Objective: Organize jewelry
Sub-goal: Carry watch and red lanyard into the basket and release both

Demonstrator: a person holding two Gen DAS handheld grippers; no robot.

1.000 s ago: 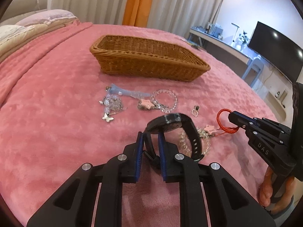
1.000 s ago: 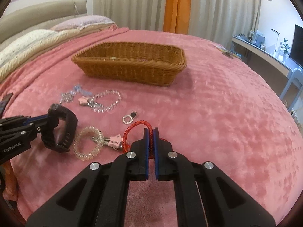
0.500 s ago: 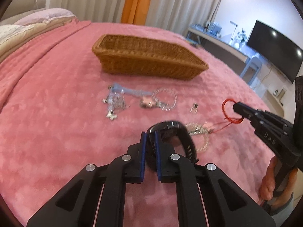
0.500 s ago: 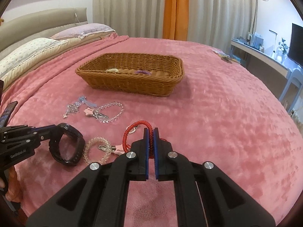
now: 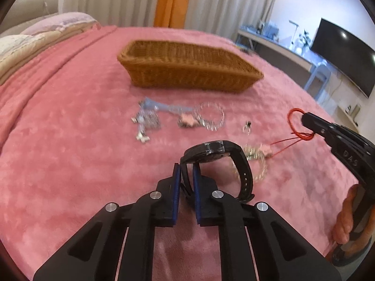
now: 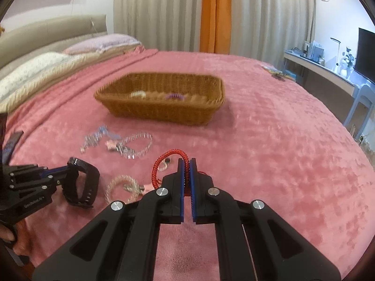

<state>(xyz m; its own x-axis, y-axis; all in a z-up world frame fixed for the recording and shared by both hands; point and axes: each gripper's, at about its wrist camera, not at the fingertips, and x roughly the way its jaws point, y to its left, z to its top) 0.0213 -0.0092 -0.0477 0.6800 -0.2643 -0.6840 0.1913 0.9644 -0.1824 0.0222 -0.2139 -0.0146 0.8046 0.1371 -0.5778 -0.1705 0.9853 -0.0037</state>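
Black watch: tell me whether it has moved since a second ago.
Yes. The black watch, clamped in the left gripper, has risen off the pink bedspread, clear of the bead bracelet it lay beside.

A home bedroom.
Pink bed (image 6: 269,140) with pillows (image 6: 103,44), curtains (image 6: 164,11), a desk (image 6: 321,68) and TV (image 5: 344,53).

Right gripper (image 6: 187,164) pinching red cord bracelet (image 6: 164,161); wicker basket (image 6: 161,112) beyond
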